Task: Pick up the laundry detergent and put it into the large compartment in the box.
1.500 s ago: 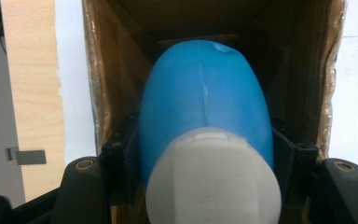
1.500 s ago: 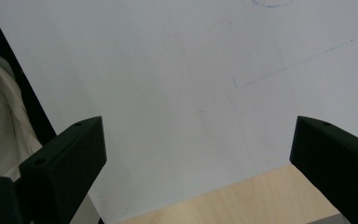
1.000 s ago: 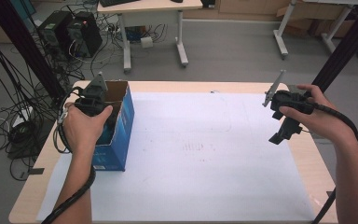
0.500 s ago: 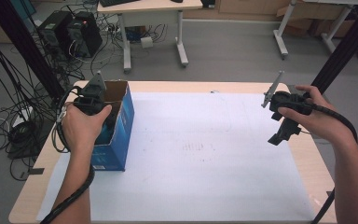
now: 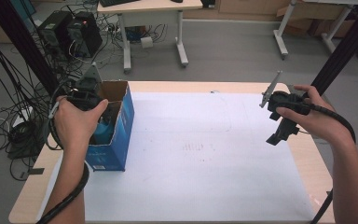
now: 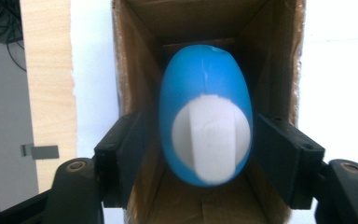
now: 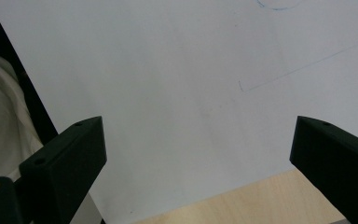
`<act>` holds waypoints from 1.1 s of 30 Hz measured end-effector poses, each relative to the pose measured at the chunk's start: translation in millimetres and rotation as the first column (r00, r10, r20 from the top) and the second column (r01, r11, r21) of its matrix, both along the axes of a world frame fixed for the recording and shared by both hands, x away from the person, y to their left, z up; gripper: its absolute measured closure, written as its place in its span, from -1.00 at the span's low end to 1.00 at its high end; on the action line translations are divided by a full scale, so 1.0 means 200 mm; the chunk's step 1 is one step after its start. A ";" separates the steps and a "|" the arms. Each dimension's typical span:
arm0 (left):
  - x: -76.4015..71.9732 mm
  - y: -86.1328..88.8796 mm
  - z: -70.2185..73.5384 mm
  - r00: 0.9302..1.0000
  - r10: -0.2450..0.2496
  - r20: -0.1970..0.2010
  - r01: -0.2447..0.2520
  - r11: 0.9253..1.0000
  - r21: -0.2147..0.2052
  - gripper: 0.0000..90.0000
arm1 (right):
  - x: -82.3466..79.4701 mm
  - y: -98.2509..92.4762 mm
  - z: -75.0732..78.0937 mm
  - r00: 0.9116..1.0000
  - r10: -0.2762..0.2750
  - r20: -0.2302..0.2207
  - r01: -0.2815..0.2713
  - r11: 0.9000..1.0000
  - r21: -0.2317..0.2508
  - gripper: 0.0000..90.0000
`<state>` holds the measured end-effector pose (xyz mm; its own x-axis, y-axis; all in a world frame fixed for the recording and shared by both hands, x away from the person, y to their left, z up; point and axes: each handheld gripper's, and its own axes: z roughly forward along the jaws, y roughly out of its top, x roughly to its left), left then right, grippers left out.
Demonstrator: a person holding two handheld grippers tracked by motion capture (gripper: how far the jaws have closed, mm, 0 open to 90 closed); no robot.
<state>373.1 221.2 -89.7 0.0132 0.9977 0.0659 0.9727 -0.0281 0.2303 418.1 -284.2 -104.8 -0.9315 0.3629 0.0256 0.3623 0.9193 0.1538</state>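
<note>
A blue egg-shaped bottle [image 6: 205, 107] with a white cap [image 6: 212, 140] stands inside an open blue cardboard box [image 5: 116, 140] at the table's left. My left gripper [image 6: 200, 158] points down into the box. Its jaws have just been opening. They stand on either side of the bottle, which sits lower in the box with no pad pressing on it. In the high view the person's left hand covers the left gripper [image 5: 87, 95] at the box's mouth. My right gripper [image 5: 279, 130] hangs over the table's right side, its jaws wide open with nothing between them [image 7: 198, 163].
White paper [image 5: 205, 158] covers most of the wooden table [image 5: 28, 205]; faint pen lines [image 7: 303, 65] mark it. On the floor beyond stand a desk [image 5: 149, 9], computer towers [image 5: 70, 32] and many cables. A black pole [image 5: 340, 51] rises at the right.
The left hand has lifted a little at the mouth of the box. The right hand and its gripper have stayed where they were.
</note>
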 end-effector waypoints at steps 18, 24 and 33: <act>-0.19 -0.13 0.23 0.990 -0.095 0.104 0.100 0.994 -0.039 -0.91 | -0.01 0.00 0.01 1.000 0.008 0.008 -0.008 1.000 0.010 -0.92; -0.24 -0.24 0.29 0.981 -0.145 0.131 0.148 0.989 -0.016 -0.92 | -0.02 0.00 0.02 1.000 0.006 0.013 -0.006 1.000 0.013 -0.92; -0.25 -0.40 0.32 0.961 -0.245 0.127 0.248 0.969 -0.008 -0.92 | -0.04 0.00 0.04 1.000 0.007 0.021 -0.007 1.000 0.014 -0.92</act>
